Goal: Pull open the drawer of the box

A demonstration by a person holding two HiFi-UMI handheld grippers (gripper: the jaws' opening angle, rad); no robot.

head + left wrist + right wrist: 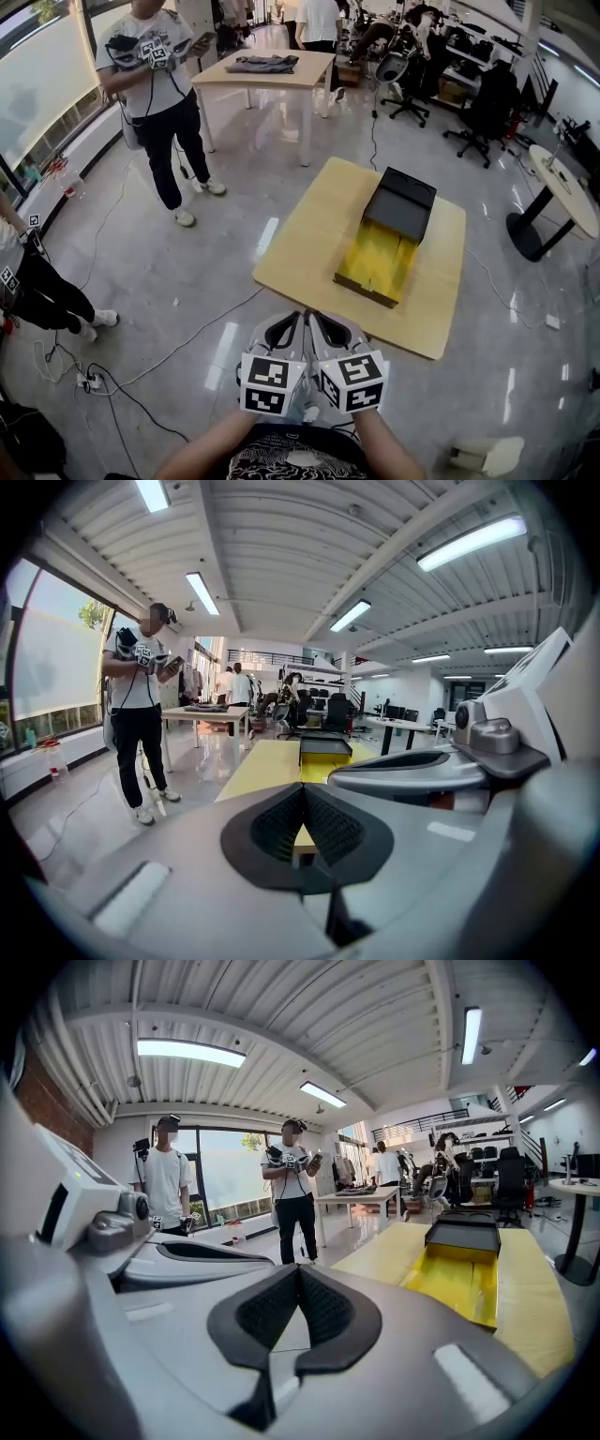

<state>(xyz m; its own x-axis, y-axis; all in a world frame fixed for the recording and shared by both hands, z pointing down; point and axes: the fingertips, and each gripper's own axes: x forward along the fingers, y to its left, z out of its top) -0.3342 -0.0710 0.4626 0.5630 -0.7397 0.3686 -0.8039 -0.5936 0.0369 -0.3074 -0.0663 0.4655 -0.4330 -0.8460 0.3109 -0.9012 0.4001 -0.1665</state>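
A black box [401,202] lies on a light wooden table [300,244]. Its yellow drawer [378,262] stands pulled far out toward me. The box [330,746] and drawer [319,770] show ahead in the left gripper view, and the box [463,1232] with drawer [456,1282] sits to the right in the right gripper view. My left gripper [291,330] and right gripper [321,330] are held side by side in front of the table's near edge, away from the drawer. Both are shut with nothing between the pads.
A person with grippers [155,98] stands at the left on the shiny floor. Another table [267,73] with a dark cloth is behind. Office chairs [412,80] and a round table [562,187] stand at the right. Cables [112,375] trail on the floor.
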